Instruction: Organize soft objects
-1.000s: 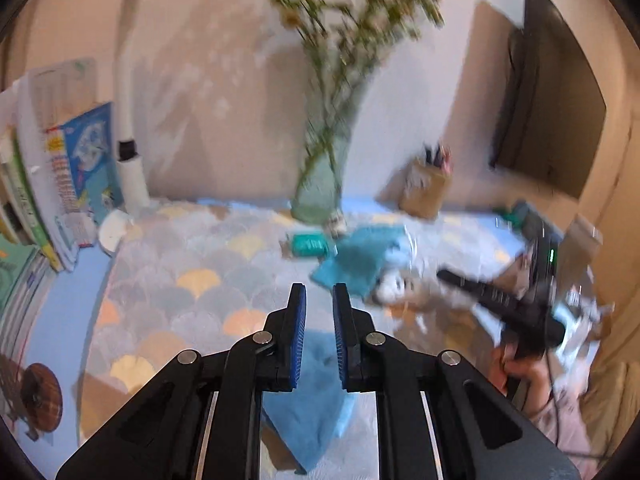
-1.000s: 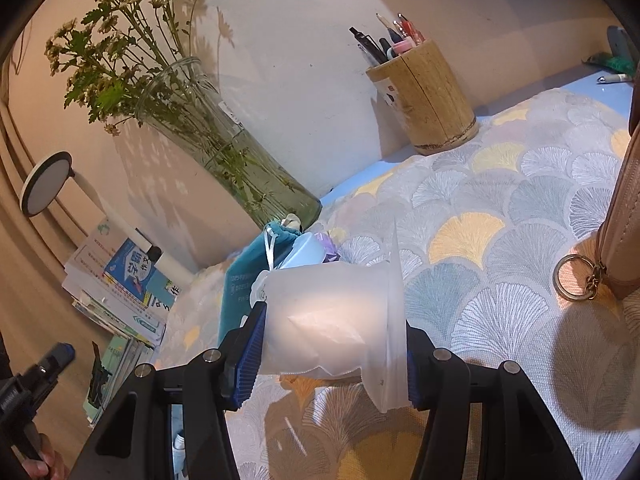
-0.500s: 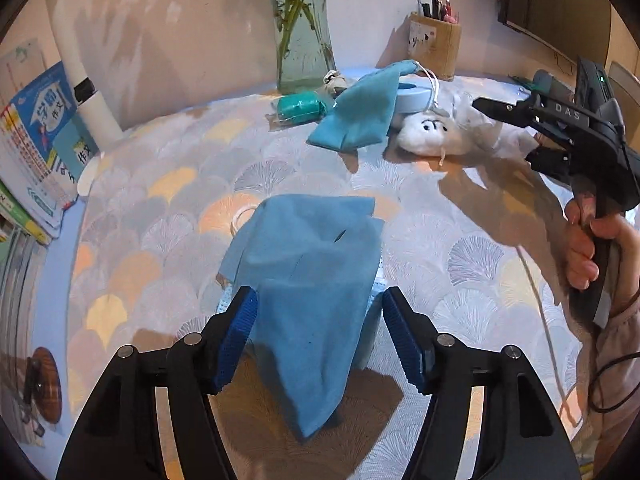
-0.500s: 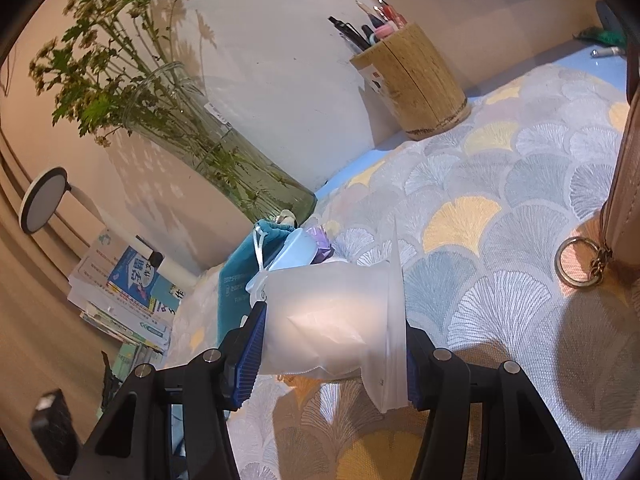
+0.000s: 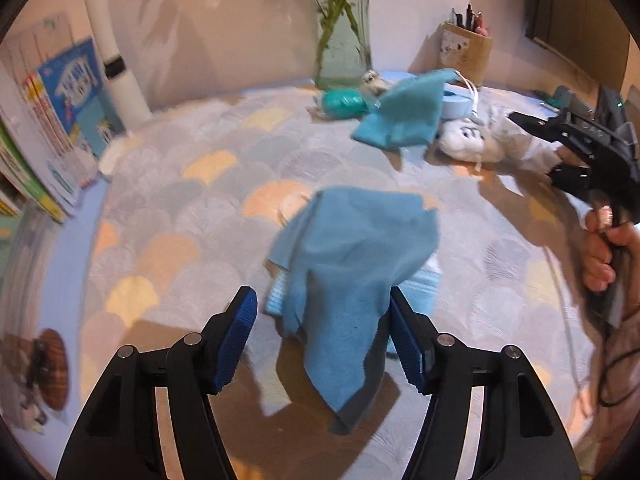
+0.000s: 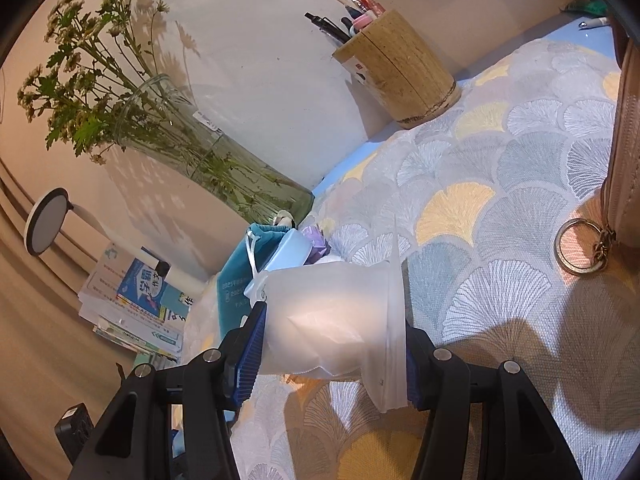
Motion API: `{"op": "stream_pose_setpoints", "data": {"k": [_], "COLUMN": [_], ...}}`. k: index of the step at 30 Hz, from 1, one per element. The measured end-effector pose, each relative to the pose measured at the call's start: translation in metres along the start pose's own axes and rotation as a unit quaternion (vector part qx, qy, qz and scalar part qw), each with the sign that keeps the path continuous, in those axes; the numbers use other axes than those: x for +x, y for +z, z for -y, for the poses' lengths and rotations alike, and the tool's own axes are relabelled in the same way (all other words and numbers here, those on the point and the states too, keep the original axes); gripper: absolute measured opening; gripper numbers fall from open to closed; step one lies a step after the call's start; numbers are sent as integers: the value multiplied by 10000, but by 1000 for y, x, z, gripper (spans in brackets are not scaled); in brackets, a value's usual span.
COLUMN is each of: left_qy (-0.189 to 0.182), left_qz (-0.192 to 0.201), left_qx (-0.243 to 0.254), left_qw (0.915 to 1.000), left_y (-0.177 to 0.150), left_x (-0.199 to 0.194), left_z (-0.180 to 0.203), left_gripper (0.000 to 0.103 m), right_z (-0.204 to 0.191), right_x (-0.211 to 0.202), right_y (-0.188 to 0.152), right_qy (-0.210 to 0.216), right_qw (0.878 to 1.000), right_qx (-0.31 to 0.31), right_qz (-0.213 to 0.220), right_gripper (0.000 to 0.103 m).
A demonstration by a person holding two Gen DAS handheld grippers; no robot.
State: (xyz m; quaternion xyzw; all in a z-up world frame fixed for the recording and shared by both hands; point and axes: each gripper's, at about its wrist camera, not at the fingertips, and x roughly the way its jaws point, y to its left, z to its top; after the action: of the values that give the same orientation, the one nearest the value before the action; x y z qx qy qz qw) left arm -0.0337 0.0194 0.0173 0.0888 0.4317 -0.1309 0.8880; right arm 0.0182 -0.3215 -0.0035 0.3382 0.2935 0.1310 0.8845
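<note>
In the left wrist view my left gripper (image 5: 320,334) is open, its jaws on either side of a crumpled blue cloth (image 5: 352,256) lying on the patterned table cover; whether the pads touch it I cannot tell. A teal pouch (image 5: 404,114), a white plush toy (image 5: 472,140) and a teal roll (image 5: 344,102) lie further back. My right gripper (image 5: 560,142) shows at the right edge. In the right wrist view my right gripper (image 6: 332,344) has its jaws wide around a frosted plastic bag (image 6: 332,316), with the teal pouch (image 6: 236,276) behind it.
A glass vase with flowers (image 5: 342,52) and a wooden pen holder (image 5: 466,54) stand by the back wall. Books (image 5: 60,120) and a white lamp post (image 5: 116,52) are at the left. A tan purse with a key ring (image 6: 580,248) lies right.
My left gripper went from shut to open and tipped down over the blue cloth, then drew slightly closer. The right gripper kept its hold of the plastic bag and barely moved.
</note>
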Motion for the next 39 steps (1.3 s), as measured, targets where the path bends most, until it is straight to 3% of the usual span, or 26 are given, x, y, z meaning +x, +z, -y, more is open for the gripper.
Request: {"op": "stream_pose_setpoints", "data": {"k": [3,6,7,8,9,12,18,24,30,36,39], "left_qy": [-66,-74,-53,-71,-155,-597,-1007,-759,-72,61,-99], "left_qz": [197,118,149,232,380,521,663,1272,1429,1308,1297], "left_qx": [136,378,382,305,55,-767,-1744,-2069,-1956,-2106,-2189], "left_qw": [9997,9992,9991,9992,9991,9939,9773,9671,9702,9688,9670], "left_y": [10,16,16,17,18,20,9,13,28,27,22], "left_x": [2,19,21,21,18,16,18,-21,-54,-61,-64], "left_z": [8,20,21,20,15,-9,-48,-69,-66,-48,-31], "left_gripper": [63,62,57,36,23,12,9,9,9,9,9], "right_z": [-1,0,0,1,2,5,0,-5,-19,-41,-56], "right_x": [1,1,1,0,0,0,-2,-3,-12,-40,-67], "right_y": [0,0,0,0,0,0,0,-1,-4,-15,-22], "right_qy": [-23,-14,-5,8,18,59,-4,-29,-137,-19,-124], "right_qw": [10000,10000,10000,10000,10000,9999,10000,9996,9974,9959,9938], "right_qx": [-33,-13,-4,13,31,117,-69,-249,-605,-804,-1045], "right_qz": [-9,-18,-16,-12,-9,-8,60,103,364,403,347], "right_gripper": [57,57,57,57,57,57,56,56,55,55,55]}}
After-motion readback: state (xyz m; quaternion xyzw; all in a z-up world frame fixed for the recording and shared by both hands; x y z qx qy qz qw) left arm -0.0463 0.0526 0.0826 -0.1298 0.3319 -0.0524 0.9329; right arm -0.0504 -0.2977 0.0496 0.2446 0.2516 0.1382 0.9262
